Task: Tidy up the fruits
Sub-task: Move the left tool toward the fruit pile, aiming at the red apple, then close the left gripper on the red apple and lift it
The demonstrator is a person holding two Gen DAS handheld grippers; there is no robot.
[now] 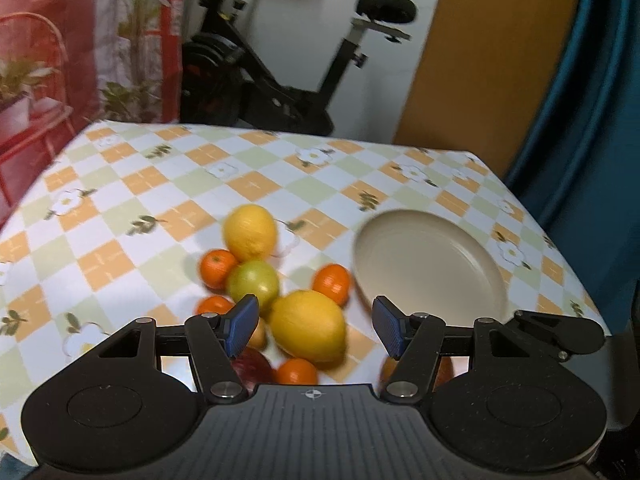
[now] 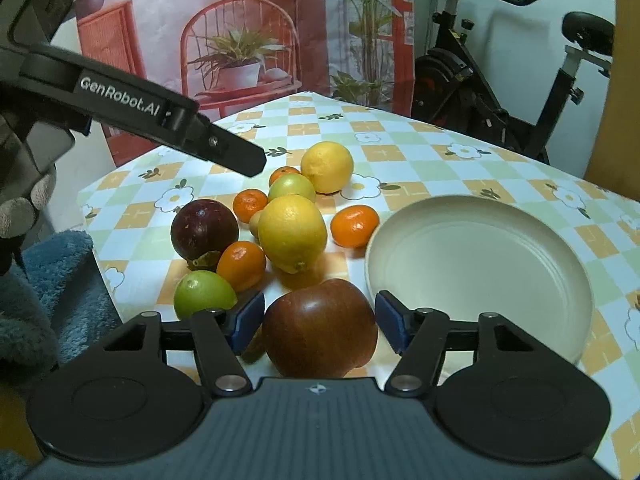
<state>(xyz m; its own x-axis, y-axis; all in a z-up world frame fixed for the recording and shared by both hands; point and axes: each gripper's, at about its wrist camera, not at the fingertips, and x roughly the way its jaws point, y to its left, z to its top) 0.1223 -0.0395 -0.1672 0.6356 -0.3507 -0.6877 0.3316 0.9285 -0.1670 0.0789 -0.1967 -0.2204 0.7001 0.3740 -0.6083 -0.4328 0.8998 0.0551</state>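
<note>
In the right wrist view a red apple [image 2: 320, 328] fills the gap of my right gripper [image 2: 320, 322]; both blue pads [image 2: 250, 320] touch its sides. A cream plate [image 2: 480, 264] lies just right of it, with nothing on it. My left gripper [image 1: 316, 326] is open over the fruit pile, with a yellow lemon [image 1: 308, 326] between its pads but touching neither. Behind are a green fruit [image 1: 253, 284], a second lemon [image 1: 250, 232] and a tangerine [image 1: 332, 282]. The plate [image 1: 432, 264] sits to the right. A dark purple fruit [image 2: 204, 228] and a lime [image 2: 202, 294] lie left.
The checkered tablecloth [image 2: 420, 152] ends close at the left and the far side. An exercise bike [image 1: 280, 80] stands behind the table. A blue fluffy cloth [image 2: 60, 280] lies off the table's left edge. The left gripper [image 2: 250, 162] hangs over the pile's far left.
</note>
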